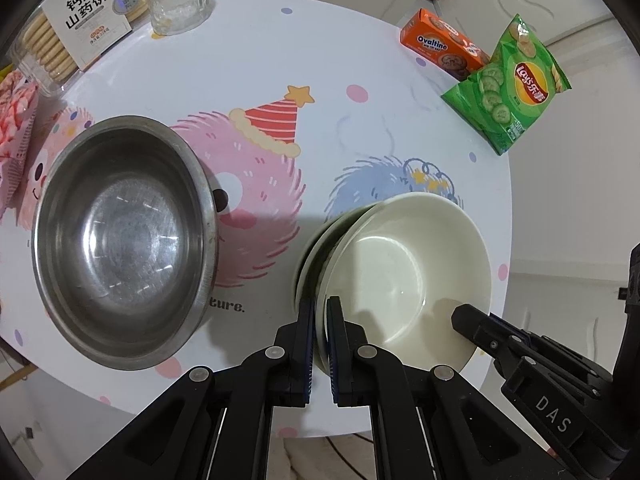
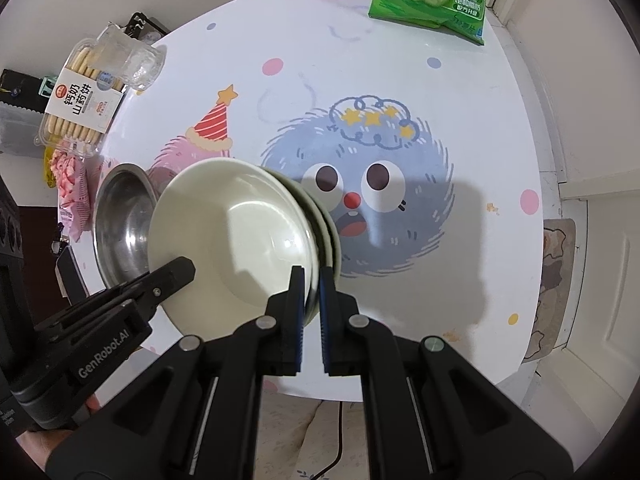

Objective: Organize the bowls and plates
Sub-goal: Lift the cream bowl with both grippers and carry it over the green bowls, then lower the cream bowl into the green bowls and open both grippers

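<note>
Over the round cartoon-printed tabletop (image 1: 280, 60), as the left wrist view has it, the left hand-held gripper (image 1: 321, 320) is clamped on the near-left rim of the top cream-white ceramic bowl (image 1: 404, 272), its blue pads pressed to either side of the rim; that bowl sits tilted in a short stack of like dishes (image 1: 316, 248), whose edges peep out at its left; the right hand-held gripper (image 1: 464, 316) reaches in from the right, its tip at the bowl's near-right rim; a dented stainless steel bowl (image 1: 120, 240) stands empty on the tabletop, just beside the stack to the left; snack packets lie far off round the edge.

From the right wrist view, the right hand-held gripper (image 2: 311, 280) grips the right side of the stack, jaws closed on the rims; the left one comes in at lower left, over the cream bowl's near edge.

Judging by this, the step in hand is nesting or lifting the ceramic stack with both grippers; the next move calls for a level, matched carry, likely toward the steel bowl, lest the tilted top bowl slide.
</note>
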The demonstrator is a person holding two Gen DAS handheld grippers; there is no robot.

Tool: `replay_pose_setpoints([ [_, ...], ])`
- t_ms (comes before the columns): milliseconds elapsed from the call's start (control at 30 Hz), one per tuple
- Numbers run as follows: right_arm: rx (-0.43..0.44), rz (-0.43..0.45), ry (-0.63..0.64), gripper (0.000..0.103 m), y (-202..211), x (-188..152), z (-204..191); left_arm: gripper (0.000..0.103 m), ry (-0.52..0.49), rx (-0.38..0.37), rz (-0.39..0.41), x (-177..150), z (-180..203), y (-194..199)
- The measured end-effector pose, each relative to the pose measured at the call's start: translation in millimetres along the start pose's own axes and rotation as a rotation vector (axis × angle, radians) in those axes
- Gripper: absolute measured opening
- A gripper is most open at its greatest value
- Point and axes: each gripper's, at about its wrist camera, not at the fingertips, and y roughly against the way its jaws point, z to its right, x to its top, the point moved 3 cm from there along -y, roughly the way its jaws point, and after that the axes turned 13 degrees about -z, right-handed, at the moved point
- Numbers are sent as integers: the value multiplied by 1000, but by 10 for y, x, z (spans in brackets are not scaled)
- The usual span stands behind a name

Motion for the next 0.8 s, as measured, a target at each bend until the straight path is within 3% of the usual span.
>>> replay_pose_setpoints([
  [533, -29, -18, -2, 8, -19, 30, -3, 6, 7, 14, -12, 35, 20, -35],
  [800, -27, -31, -9, 9, -21, 40, -5, 19, 0, -1, -20, 32, 66, -26],
])
